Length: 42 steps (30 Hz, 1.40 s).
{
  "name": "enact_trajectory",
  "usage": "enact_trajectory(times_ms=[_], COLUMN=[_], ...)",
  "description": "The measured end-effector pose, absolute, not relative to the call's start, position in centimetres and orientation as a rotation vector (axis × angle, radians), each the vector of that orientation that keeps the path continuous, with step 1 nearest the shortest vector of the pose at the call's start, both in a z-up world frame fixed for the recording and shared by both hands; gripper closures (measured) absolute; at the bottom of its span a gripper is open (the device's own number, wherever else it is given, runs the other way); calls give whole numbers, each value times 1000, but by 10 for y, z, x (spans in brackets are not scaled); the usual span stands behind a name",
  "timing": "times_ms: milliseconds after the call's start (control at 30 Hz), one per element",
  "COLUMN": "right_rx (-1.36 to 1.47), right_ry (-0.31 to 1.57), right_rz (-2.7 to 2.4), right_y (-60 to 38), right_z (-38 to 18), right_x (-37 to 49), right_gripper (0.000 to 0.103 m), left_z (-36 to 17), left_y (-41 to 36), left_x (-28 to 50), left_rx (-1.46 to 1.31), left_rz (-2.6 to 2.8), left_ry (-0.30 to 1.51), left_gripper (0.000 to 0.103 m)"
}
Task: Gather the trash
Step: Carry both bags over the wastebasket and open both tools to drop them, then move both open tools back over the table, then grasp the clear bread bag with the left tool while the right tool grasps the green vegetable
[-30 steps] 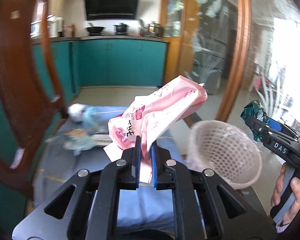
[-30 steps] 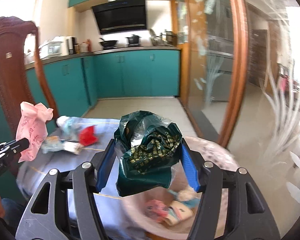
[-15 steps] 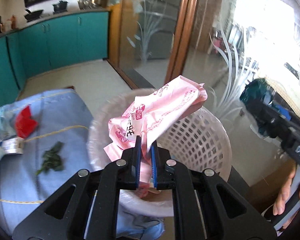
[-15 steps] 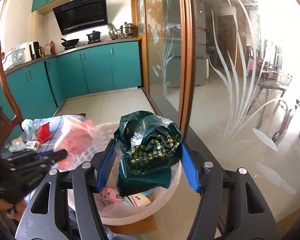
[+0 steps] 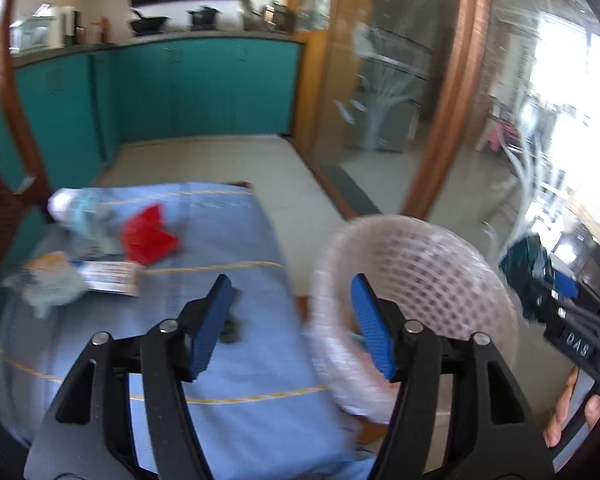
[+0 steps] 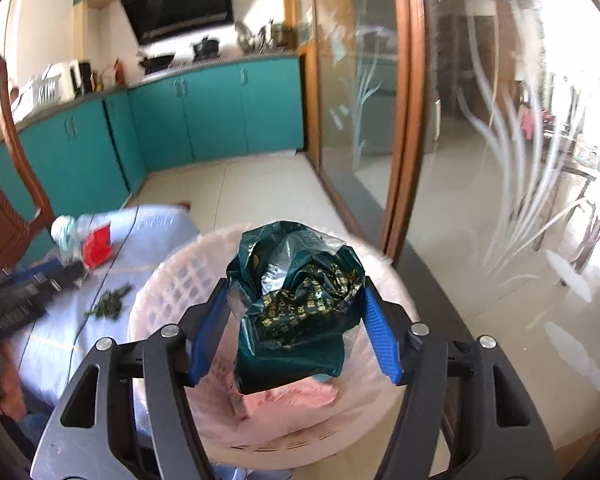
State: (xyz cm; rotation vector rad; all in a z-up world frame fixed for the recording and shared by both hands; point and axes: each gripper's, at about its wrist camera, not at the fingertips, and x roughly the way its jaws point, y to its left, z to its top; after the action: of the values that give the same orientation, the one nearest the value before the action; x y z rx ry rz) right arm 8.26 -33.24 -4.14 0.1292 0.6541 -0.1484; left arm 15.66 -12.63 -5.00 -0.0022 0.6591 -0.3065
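Observation:
My left gripper point(image 5: 292, 320) is open and empty over the right edge of the blue-clothed table point(image 5: 228, 364). The pink wrapper point(image 6: 288, 400) lies in the pale mesh basket point(image 6: 168, 296), which also shows in the left wrist view point(image 5: 420, 276). My right gripper point(image 6: 296, 328) is above the basket with the crumpled dark green bag point(image 6: 300, 304) between its fingers; the jaws stand wide and touch its sides. The green bag and right gripper also show in the left wrist view point(image 5: 532, 272). A red wrapper point(image 5: 148, 236), a white-blue wrapper point(image 5: 80, 208), a packet point(image 5: 108, 276) and green scraps point(image 6: 108, 300) lie on the table.
A wooden chair point(image 6: 4, 184) stands at the left of the table. A glass sliding door with a wooden frame point(image 6: 408, 100) is just behind the basket. Teal kitchen cabinets point(image 5: 204, 88) line the far wall.
My left gripper opened and let the pink wrapper fall into the basket, then swung left toward the table. My right gripper moved over the basket with the green bag.

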Motion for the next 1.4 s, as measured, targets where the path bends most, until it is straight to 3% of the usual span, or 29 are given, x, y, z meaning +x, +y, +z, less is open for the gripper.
enact_trajectory(times_ms=[67,133,333,600,867,1100,1333,1367,1400], right_rx=[125,107,104,-18,-134,-102,-105,-105,-107], right_ry=[651,643,604,665,860,935,939,939,939], right_rz=[-134,-128,-13,229,265,240,236,235,235], right_y=[-323,-315,-285,-175,-100,-98,-95,-95,-95], right_z=[-42,-40,-31,-54,-122,-143,-145,-145,-145], right_x=[83,83,95,149,220,231,236,236,236], right_gripper=[21,18,17,17,19,20,20,20,20], left_z=[-48,-46,-51,-71,-102,-102,-118,-120,-124], left_y=[-109,-86,-13,67,79,73,80,82,84], left_x=[159,162,171,184,208,253,280,282,284], left_rx=[0,2,0,-112,-118,-28,-52,-49,-46], left_rz=[-256,-191,-13,97,53,53,20,26,30], left_ry=[642,627,663,702,743,760,831,835,850], left_gripper=[35,33,32,32,31,8,8,9,18])
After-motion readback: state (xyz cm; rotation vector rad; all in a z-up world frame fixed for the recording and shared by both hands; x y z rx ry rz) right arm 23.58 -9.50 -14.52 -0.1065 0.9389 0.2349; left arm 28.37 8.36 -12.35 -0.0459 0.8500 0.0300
